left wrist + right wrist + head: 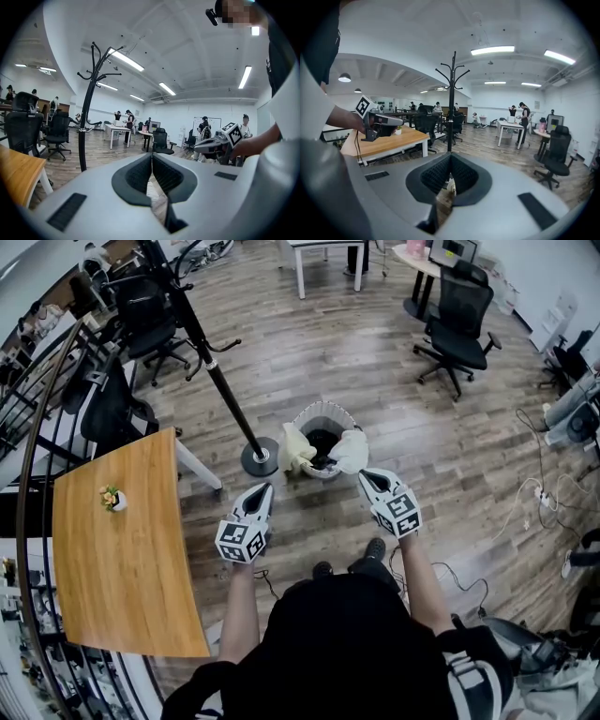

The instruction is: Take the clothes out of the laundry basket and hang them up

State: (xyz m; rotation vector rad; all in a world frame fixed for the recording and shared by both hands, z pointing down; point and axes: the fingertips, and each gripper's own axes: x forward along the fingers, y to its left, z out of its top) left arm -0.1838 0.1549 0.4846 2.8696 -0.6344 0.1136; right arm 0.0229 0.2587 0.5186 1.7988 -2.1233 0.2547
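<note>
Jaws of left gripper (152, 159) pressed together, empty; right gripper (450, 164) jaws likewise closed, empty

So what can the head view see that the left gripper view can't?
Only the head view: the whole laundry basket with cream clothes draped over its rim, and the little potted plant on the wooden table. The left gripper view gives just a pale scrap under its jaws, too little to name. Only the left gripper view: the ceiling lights, a whiteboard and people at far desks. Both: the coat rack, the wooden table, office chairs and the shut right gripper.
</note>
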